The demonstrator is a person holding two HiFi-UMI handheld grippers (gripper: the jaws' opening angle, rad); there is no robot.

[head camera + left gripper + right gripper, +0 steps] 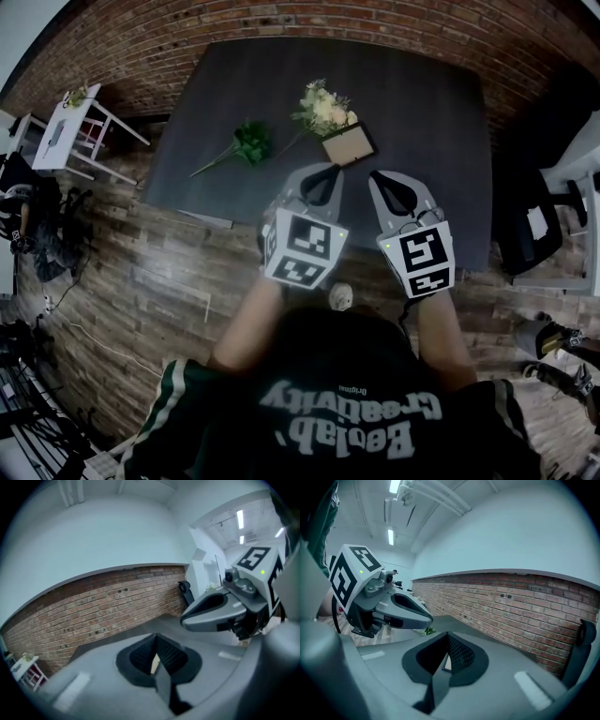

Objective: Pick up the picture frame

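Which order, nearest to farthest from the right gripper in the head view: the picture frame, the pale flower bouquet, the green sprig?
From the right gripper:
1. picture frame, just ahead of its tips, slightly to the left.
2. pale flower bouquet, beyond the frame, touching its far corner.
3. green sprig, well off to the left.

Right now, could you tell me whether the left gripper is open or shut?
Shut: in its own view the left gripper has its fingers meeting at the tips, with nothing held between them.
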